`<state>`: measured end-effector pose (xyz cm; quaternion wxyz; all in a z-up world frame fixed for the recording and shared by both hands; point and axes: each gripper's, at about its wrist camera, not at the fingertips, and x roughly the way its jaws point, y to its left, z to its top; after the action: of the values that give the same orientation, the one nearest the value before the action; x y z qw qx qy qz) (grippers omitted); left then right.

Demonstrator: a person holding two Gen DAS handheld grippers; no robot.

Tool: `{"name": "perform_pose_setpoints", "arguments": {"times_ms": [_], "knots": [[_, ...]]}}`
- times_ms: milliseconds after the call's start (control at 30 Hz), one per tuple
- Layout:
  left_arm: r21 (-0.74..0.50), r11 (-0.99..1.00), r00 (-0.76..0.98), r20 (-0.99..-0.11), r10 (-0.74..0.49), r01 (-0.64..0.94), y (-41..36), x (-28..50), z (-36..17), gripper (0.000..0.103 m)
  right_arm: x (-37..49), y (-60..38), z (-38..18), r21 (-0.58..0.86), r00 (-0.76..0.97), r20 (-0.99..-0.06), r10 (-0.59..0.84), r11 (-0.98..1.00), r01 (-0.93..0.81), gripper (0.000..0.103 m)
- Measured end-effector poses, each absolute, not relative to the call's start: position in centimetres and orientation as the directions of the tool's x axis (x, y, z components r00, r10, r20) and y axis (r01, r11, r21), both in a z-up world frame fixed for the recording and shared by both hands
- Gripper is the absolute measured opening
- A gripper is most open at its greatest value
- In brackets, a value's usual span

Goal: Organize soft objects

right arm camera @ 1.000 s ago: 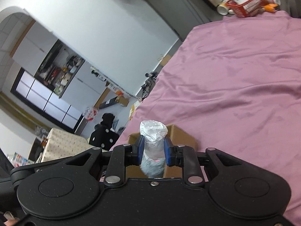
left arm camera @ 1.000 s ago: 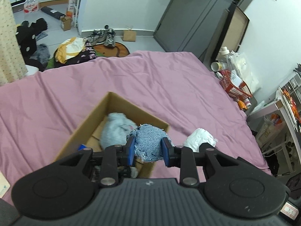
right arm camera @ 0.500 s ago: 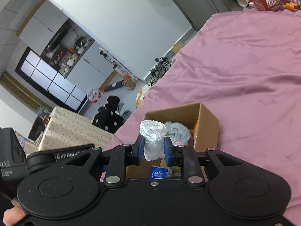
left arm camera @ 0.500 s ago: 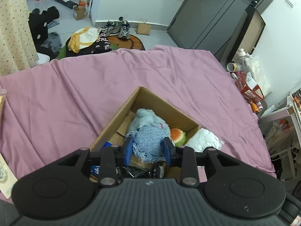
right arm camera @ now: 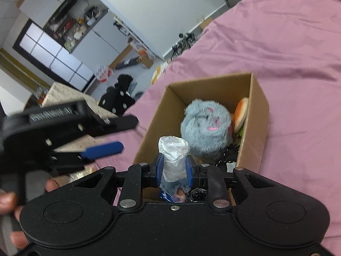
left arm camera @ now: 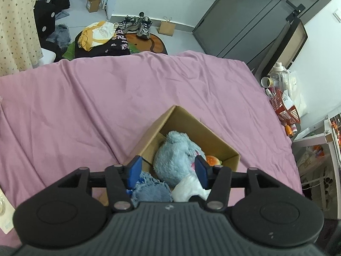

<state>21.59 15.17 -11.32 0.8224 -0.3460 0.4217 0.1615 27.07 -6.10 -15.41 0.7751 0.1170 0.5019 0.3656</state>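
Cardboard is what sits ahead of both our jaws: one open box (left arm camera: 221, 149) on the pink bed sheet (left arm camera: 89, 111). Our left gripper (left arm camera: 168, 171) has its jaws spread wide and grips nothing. Just below and between them, at the near end of the box, lies one frayed blue denim piece (left arm camera: 149, 188), with one crumpled white plastic bag (left arm camera: 189, 188) under the right jaw. Straight ahead of the jaws, one fluffy blue plush toy (left arm camera: 177, 160) fills the middle of the box, and one plush burger (left arm camera: 212, 160) peeks out just beyond the right jaw's tip.

Our right gripper (right arm camera: 174, 167) has its jaws closed onto one white plastic-wrapped bundle (right arm camera: 173, 155), which stands up between them over the near end of the box (right arm camera: 259, 98). Ahead and slightly right of them we see the same plush toy (right arm camera: 205, 125) and the burger (right arm camera: 239, 115) against the right wall. To the left of these jaws hovers the left gripper (right arm camera: 106, 136), blurred, with a hand (right arm camera: 12, 202) behind it.
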Motion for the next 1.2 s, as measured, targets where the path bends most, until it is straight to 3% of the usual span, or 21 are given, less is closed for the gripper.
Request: {"name": "perform_pose_setpoints", "arguments": {"times_ms": [333,533,600,667,967,1100,1200], "knots": [[-0.452,0.696,0.58,-0.812,-0.063,-0.558,17.1,22.2,-11.9,0.058,27.4,-2.3,-16.5,0.43,0.233,-0.768,0.597,0.749,-0.503,0.022],[-0.439,0.704,0.572,-0.818,-0.056,-0.558,17.9,22.1,-11.2,0.058,27.4,-1.5,-16.1,0.461,0.21,-0.754,0.623,0.729,-0.507,0.027],[-0.44,0.701,0.576,-0.816,-0.052,-0.56,18.0,21.7,-10.7,0.063,27.2,-1.8,-15.3,0.461,0.224,-0.748,0.625,0.732,-0.501,0.03],[-0.441,0.699,0.582,-0.812,-0.044,-0.562,17.9,21.4,-10.2,0.074,26.7,-2.6,-14.5,0.463,0.234,-0.749,0.62,0.742,-0.486,0.03],[-0.412,0.749,0.581,-0.813,-0.044,-0.519,15.9,19.4,-7.2,0.085,23.9,-6.3,-10.4,0.467,0.281,-0.737,0.614,0.764,-0.445,0.031],[-0.381,0.786,0.572,-0.819,-0.043,-0.487,14.6,18.0,-6.0,0.09,22.8,-8.0,-8.3,0.446,0.319,-0.738,0.595,0.784,-0.432,0.048],[-0.363,0.805,0.572,-0.819,-0.035,-0.47,13.6,16.9,-5.2,0.092,21.9,-9.3,-6.8,0.433,0.345,-0.733,0.587,0.793,-0.428,0.05]]}}
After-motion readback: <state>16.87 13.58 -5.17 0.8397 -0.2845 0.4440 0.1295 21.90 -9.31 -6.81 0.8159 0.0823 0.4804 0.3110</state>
